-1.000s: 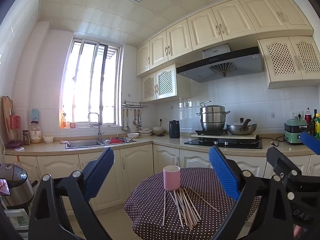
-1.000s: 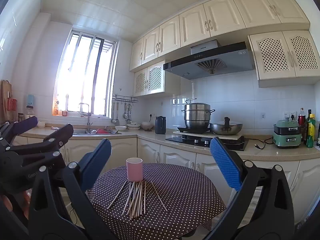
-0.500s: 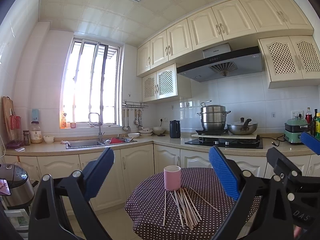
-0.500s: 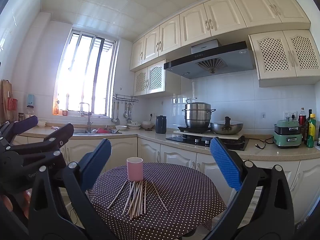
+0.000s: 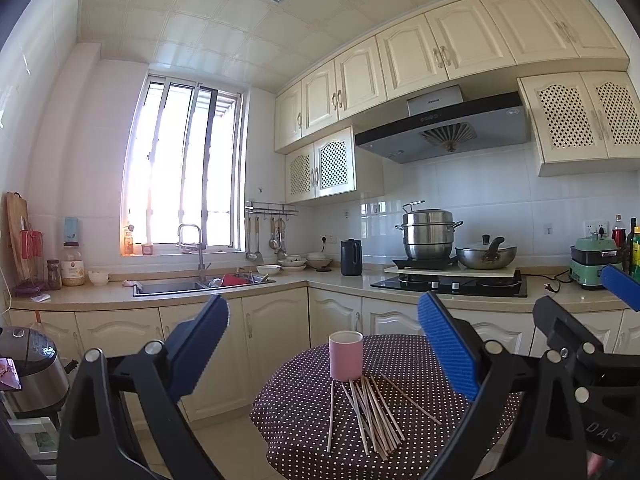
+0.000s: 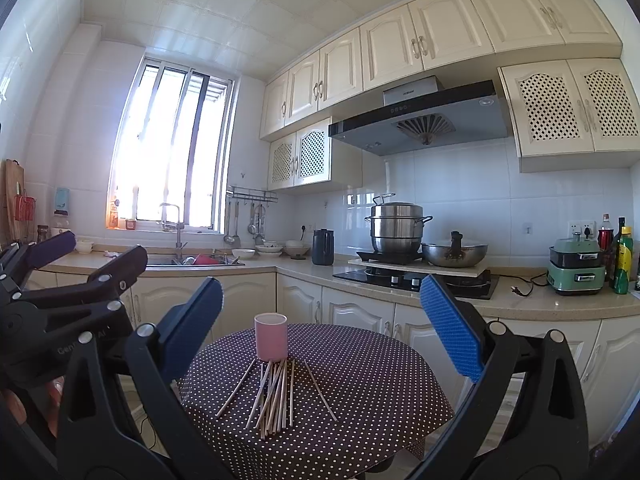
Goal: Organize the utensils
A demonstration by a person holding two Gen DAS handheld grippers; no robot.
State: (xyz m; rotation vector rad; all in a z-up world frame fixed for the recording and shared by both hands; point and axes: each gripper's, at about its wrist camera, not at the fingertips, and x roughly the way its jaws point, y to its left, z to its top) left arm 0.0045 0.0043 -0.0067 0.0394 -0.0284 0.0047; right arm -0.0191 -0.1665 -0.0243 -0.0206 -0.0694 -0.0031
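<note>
Chopsticks beside pink cup

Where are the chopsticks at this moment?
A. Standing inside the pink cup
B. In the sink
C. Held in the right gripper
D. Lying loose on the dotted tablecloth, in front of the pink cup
D: the chopsticks lie fanned on the tablecloth before the pink cup.

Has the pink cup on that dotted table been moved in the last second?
No. The pink cup stands at the same spot on the dotted tablecloth, right behind the chopsticks, as before.
</note>
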